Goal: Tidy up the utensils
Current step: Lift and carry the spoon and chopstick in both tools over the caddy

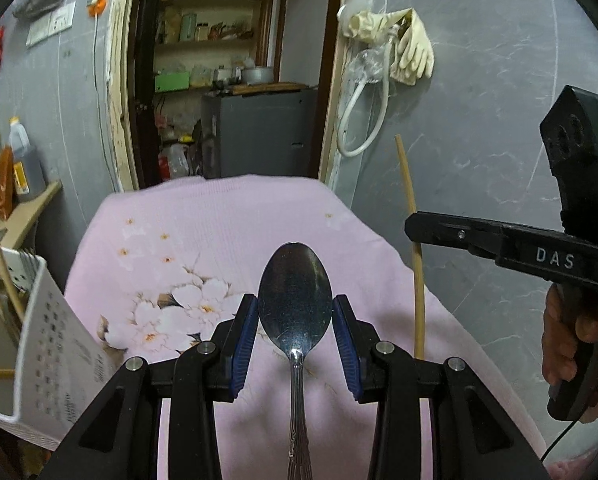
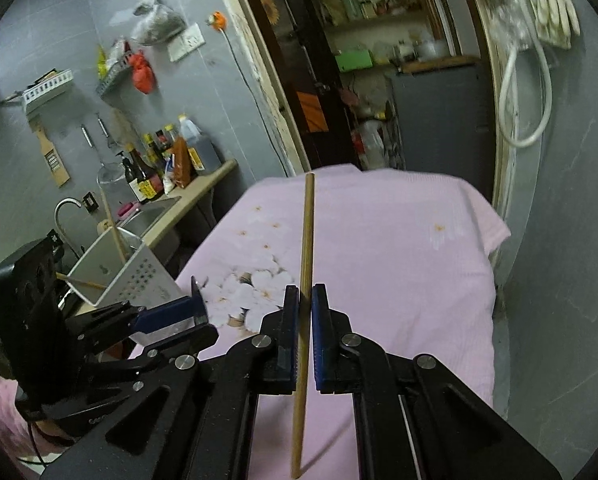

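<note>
My left gripper is shut on a steel spoon, its blue pads pressing the sides of the bowl, handle pointing back toward the camera, above the pink flowered cloth. My right gripper is shut on a wooden chopstick, held nearly upright above the same cloth. In the left wrist view the right gripper shows at the right with the chopstick. The white perforated utensil holder stands at the table's left edge with several chopsticks in it; it also shows in the left wrist view.
A sink with tap and sauce bottles lie on a counter beyond the holder. An open doorway to a storeroom is behind the table. Gloves and a hose hang on the grey wall at right.
</note>
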The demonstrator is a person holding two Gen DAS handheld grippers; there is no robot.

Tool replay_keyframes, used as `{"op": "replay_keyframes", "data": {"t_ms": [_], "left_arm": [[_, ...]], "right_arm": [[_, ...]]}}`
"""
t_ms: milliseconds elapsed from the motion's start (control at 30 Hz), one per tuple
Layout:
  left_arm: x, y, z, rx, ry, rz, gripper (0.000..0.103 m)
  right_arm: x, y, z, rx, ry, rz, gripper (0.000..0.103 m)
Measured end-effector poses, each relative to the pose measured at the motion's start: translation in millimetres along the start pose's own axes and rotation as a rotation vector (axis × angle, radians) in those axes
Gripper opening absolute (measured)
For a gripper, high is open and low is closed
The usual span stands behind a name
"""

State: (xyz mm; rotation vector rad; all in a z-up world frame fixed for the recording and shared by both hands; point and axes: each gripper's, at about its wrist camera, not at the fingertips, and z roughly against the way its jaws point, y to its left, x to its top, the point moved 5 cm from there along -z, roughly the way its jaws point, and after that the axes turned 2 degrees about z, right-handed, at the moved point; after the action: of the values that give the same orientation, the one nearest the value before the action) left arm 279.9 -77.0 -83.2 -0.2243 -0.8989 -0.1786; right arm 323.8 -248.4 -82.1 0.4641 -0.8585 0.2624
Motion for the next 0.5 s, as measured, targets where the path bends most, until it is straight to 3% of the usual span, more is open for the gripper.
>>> {"op": "replay_keyframes", "data": {"t_ms": [200,500], "left_arm": [[11.7,4.4,25.2,0.001,-0.066,-0.025,0.036],[44.0,34.4,72.6,-0.028,-0.177,0.049,0.036]], "right_arm": [[10.4,17.9,20.2,-0.015,-0.056,-0.005,0.005],[50.2,69.1,39.0,-0.008,-0.167,0.046,0.005]]}}
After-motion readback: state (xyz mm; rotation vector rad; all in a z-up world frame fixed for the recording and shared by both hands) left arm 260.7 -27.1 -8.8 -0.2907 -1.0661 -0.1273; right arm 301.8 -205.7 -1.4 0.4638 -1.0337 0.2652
